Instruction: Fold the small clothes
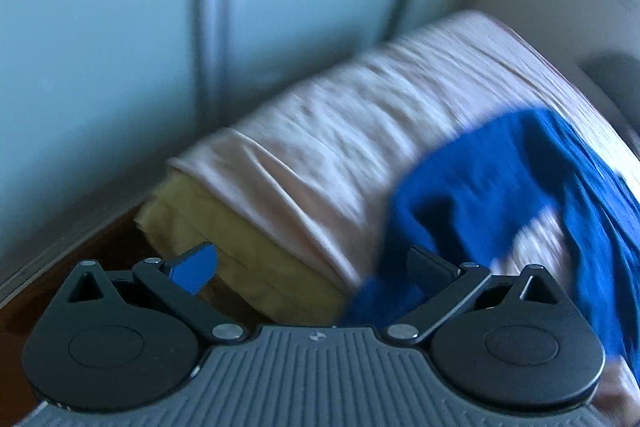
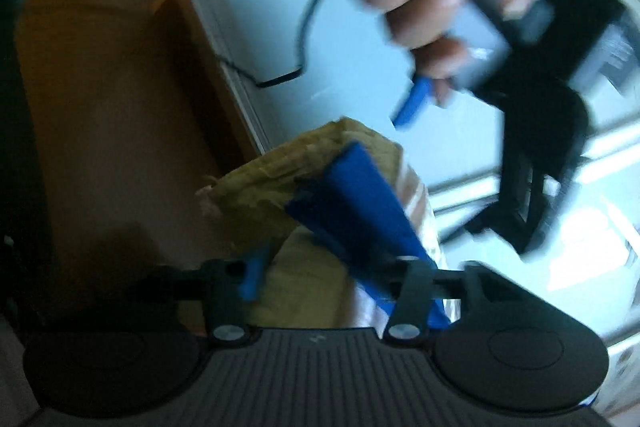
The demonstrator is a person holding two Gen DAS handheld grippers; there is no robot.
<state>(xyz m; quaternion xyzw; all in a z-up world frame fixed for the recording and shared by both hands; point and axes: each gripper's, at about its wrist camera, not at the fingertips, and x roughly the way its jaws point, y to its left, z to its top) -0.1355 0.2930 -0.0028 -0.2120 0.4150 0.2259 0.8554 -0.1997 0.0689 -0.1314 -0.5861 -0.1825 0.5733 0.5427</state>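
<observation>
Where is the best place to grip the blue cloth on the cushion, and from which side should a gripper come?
Probably its loose lower edge, where the blue cloth hangs over the cushion's near side, right by the open left gripper. Coming from the front, one finger could slip under the hanging hem. The part higher up seems to lie flat on the cushion and gives less to pinch. Blur hides the finer folds.

Blue garment (image 2: 360,203) over yellow-draped, pink-striped bed corner (image 2: 260,183)
</observation>
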